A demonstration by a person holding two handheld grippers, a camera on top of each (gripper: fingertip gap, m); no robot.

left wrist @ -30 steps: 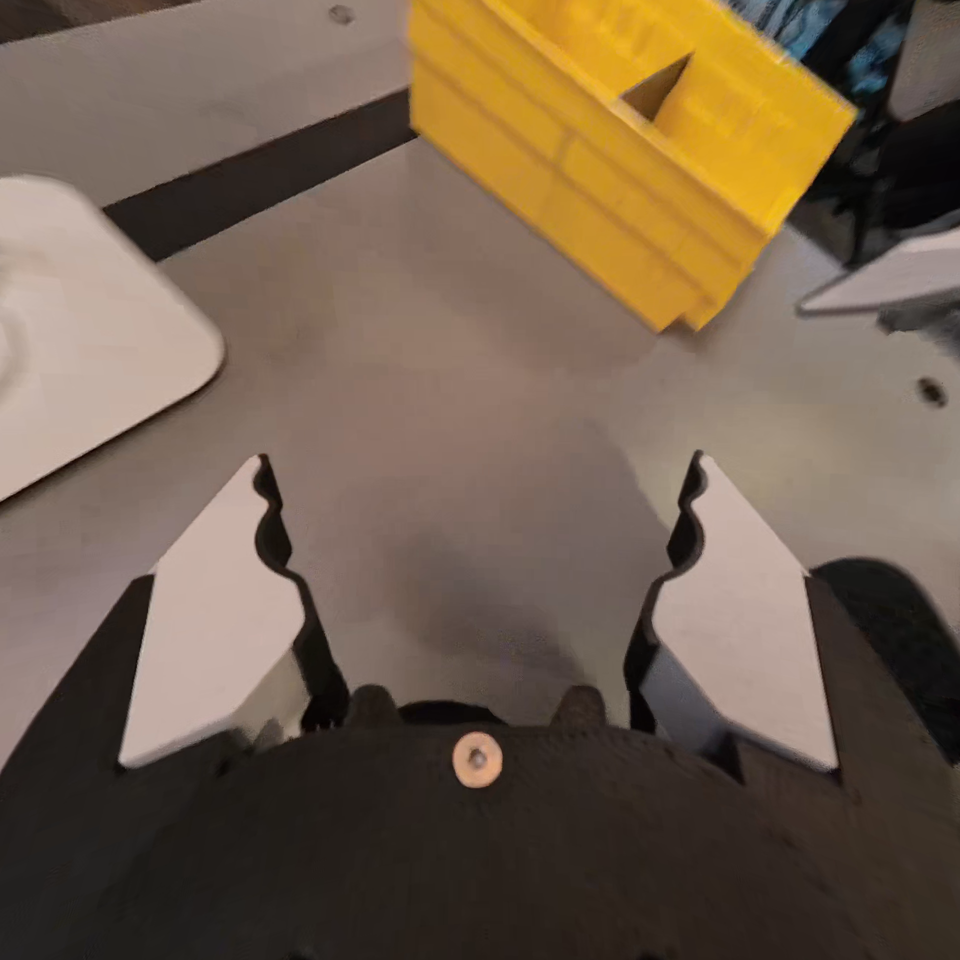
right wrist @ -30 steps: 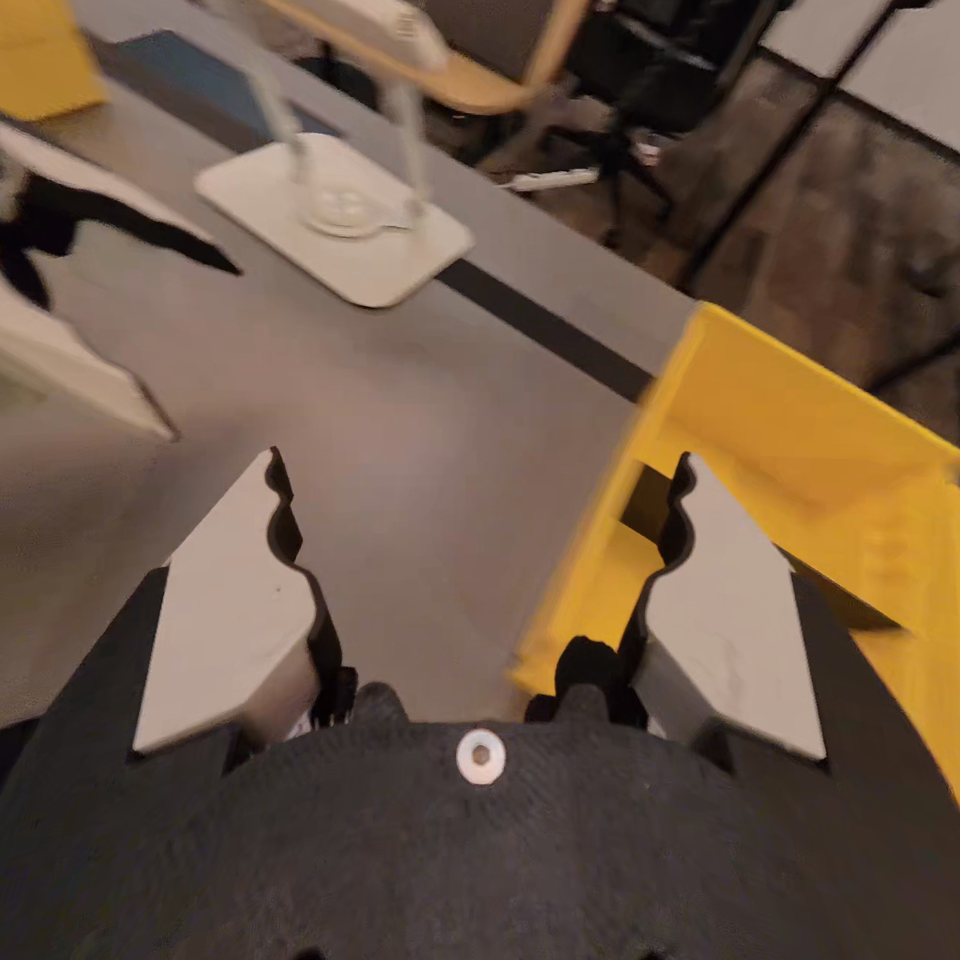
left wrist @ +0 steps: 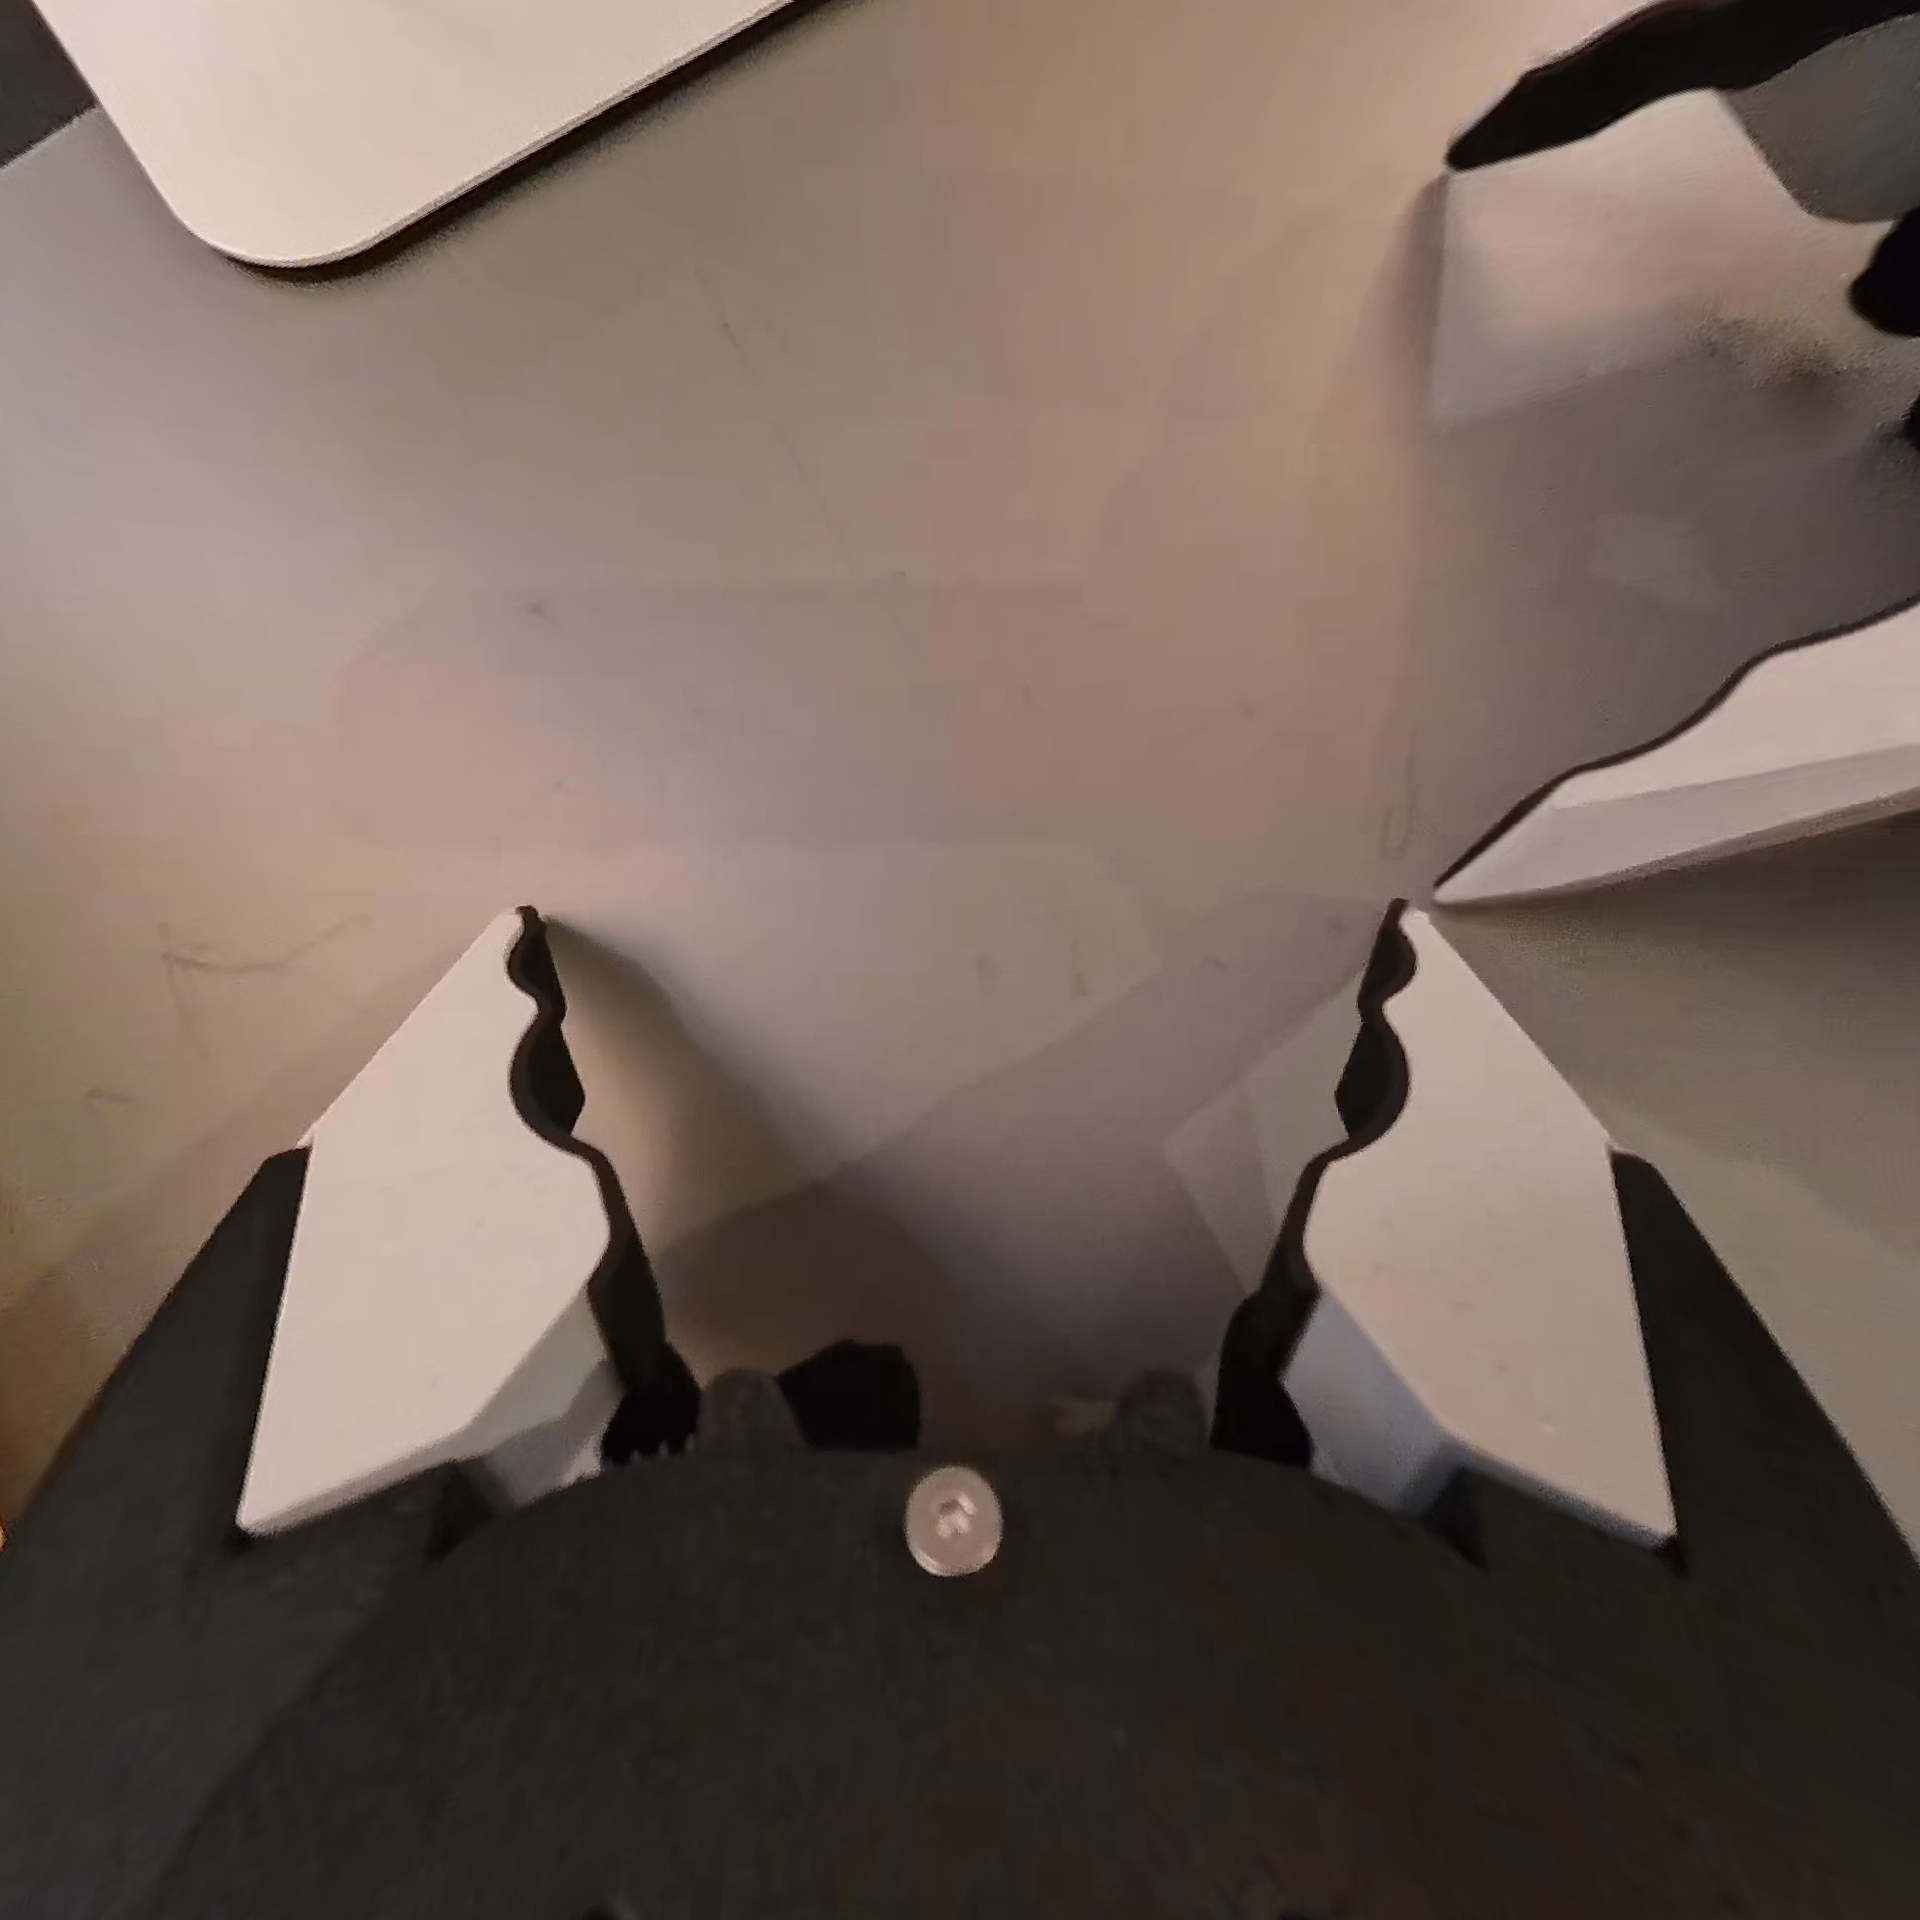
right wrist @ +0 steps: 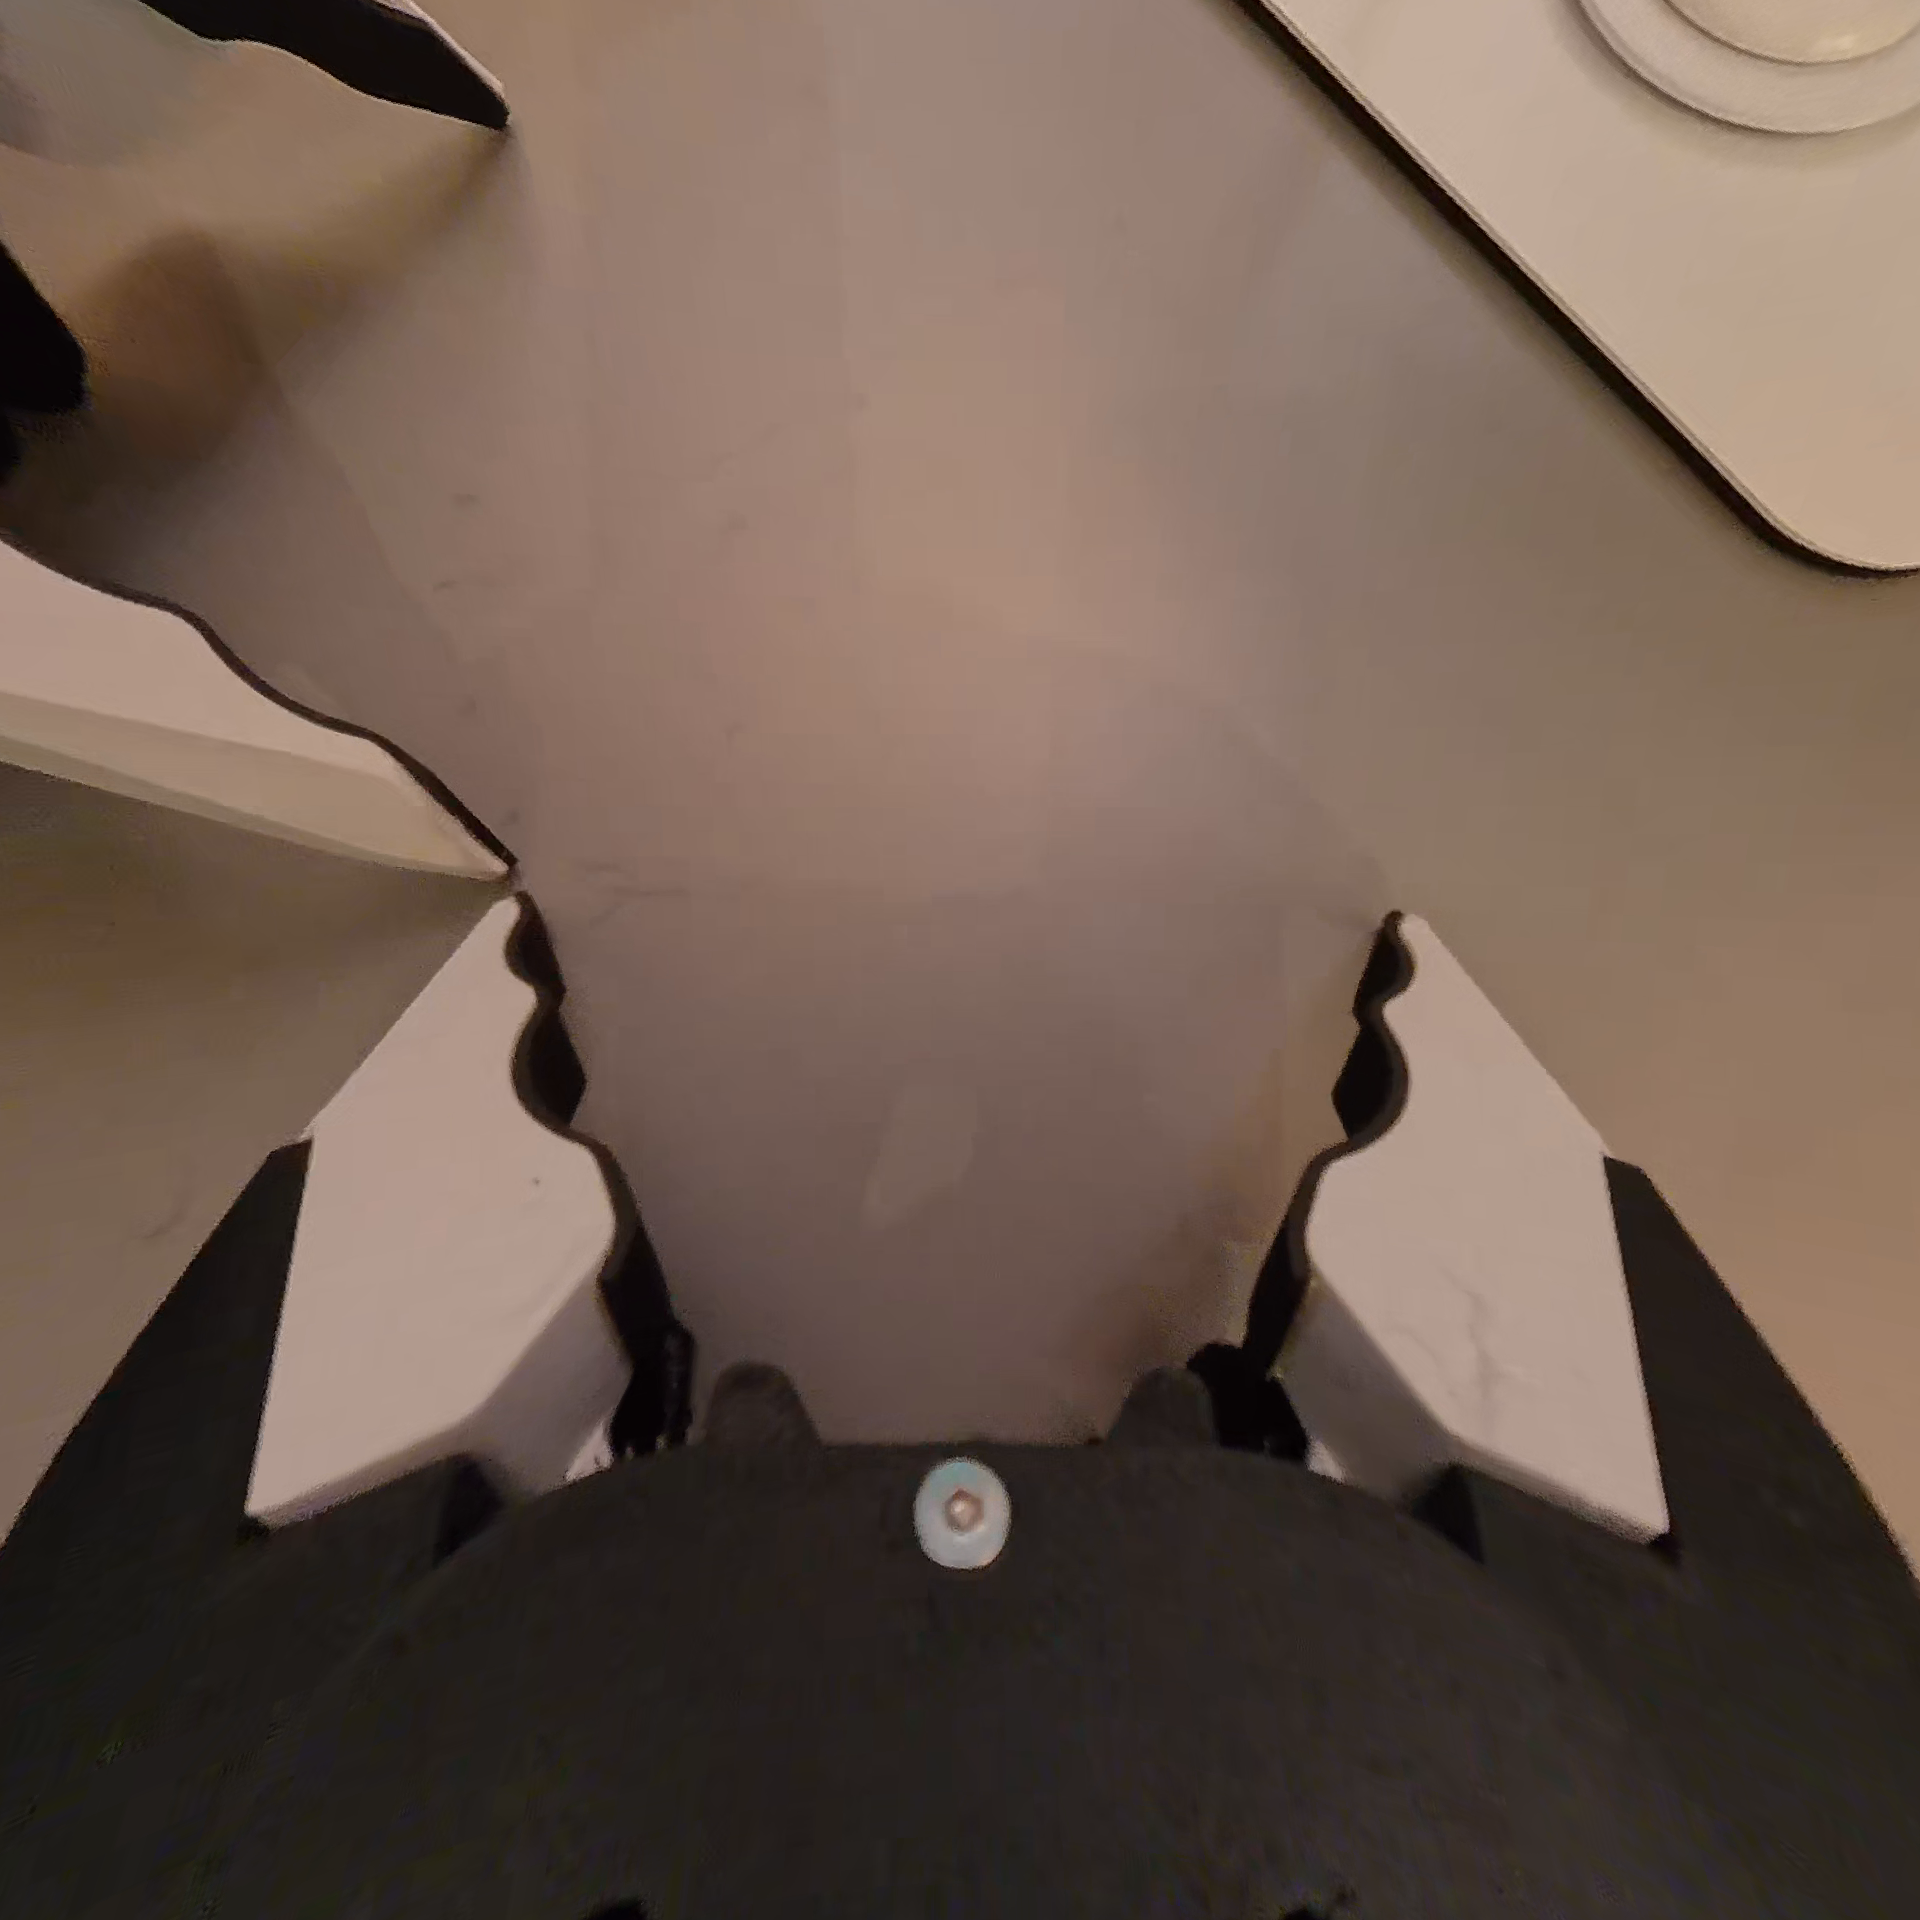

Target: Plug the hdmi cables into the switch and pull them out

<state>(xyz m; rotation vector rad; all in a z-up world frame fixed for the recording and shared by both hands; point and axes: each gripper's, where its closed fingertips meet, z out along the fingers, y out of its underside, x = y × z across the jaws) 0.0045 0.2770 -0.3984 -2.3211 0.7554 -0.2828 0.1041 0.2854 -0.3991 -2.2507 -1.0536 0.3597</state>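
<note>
No HDMI cable and no switch show in either view. My left gripper (left wrist: pixel 961 914) is open and empty, pointing down at the bare grey table (left wrist: pixel 831 571). My right gripper (right wrist: pixel 956 914) is open and empty too, low over the same table (right wrist: pixel 987 520). The two grippers sit side by side, tips nearly touching. The right gripper's fingers (left wrist: pixel 1714 790) show at the right edge of the left wrist view. The left gripper's fingers (right wrist: pixel 229 769) show at the left edge of the right wrist view.
A white flat stand base (left wrist: pixel 395 114) lies at the top left of the left wrist view. It also shows at the top right of the right wrist view (right wrist: pixel 1662 312), with a round fitting (right wrist: pixel 1756 52) on it.
Both grippers have tilted down and come close to the table and to each other. The yellow block seen a second ago has left both views. Both stay open.
</note>
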